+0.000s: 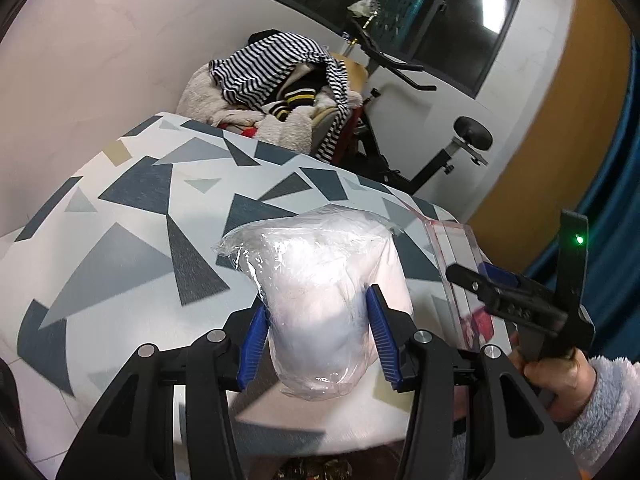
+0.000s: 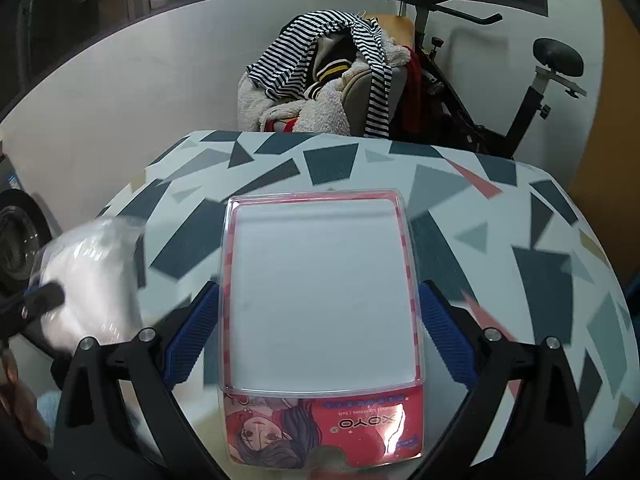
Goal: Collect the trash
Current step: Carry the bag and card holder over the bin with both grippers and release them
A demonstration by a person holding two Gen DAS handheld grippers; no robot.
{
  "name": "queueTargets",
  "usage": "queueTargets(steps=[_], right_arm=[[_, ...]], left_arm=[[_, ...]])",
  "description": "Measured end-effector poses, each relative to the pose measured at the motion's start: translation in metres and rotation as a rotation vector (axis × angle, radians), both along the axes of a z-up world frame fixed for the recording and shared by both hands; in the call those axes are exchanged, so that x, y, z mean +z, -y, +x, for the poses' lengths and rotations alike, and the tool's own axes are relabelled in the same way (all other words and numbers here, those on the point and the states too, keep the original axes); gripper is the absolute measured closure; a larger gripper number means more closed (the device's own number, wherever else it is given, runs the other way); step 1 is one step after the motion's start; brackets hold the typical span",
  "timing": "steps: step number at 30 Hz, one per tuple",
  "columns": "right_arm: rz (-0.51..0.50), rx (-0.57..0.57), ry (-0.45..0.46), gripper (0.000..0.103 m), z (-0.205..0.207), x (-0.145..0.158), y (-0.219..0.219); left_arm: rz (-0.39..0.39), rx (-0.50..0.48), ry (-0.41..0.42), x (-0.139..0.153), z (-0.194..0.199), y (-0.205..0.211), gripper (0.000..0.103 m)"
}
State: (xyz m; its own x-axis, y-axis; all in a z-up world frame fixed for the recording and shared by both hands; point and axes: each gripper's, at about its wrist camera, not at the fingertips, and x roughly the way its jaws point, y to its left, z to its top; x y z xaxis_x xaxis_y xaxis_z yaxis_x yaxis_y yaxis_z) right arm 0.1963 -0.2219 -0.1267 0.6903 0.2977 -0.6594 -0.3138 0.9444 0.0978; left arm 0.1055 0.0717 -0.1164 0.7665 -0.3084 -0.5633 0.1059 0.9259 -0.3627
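Triangle-patterned table [image 1: 132,200], exercise bike [image 1: 400,128] behind, left tongs [image 1: 318,340] gripping plastic bag [image 1: 320,280], right tongs [image 2: 320,332] gripping blister pack [image 2: 320,292].

Count: 1 plastic bag [image 1: 324,300]; 1 blister pack [image 2: 320,300]; 1 bench [image 2: 500,220]; 1 exercise bike [image 2: 500,92]; 1 clothes pile [image 2: 320,80]; 2 tongs [image 1: 316,336] [image 2: 318,332].

Blister pack [image 2: 320,300] btm cut off (frame edge); bag [image 2: 92,276] blurred.

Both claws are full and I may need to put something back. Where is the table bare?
The patterned table is bare from the plastic-wrapped white bundle in the left claw to its far edge by the clothes pile. Beyond the clear blister pack in the right claw it is bare too. Crowding is between the claws.
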Motion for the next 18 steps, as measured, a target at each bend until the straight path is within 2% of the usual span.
queueTargets(steps=[10, 18], right_arm=[[0.060, 0.008, 0.022, 0.008, -0.085, 0.000, 0.024], [0.076, 0.027, 0.036, 0.008, -0.132, -0.010, 0.026]], left_arm=[[0.038, -0.026, 0.007, 0.009, -0.054, 0.017, 0.056], [0.056, -0.041, 0.015, 0.014, -0.081, 0.023, 0.056]])
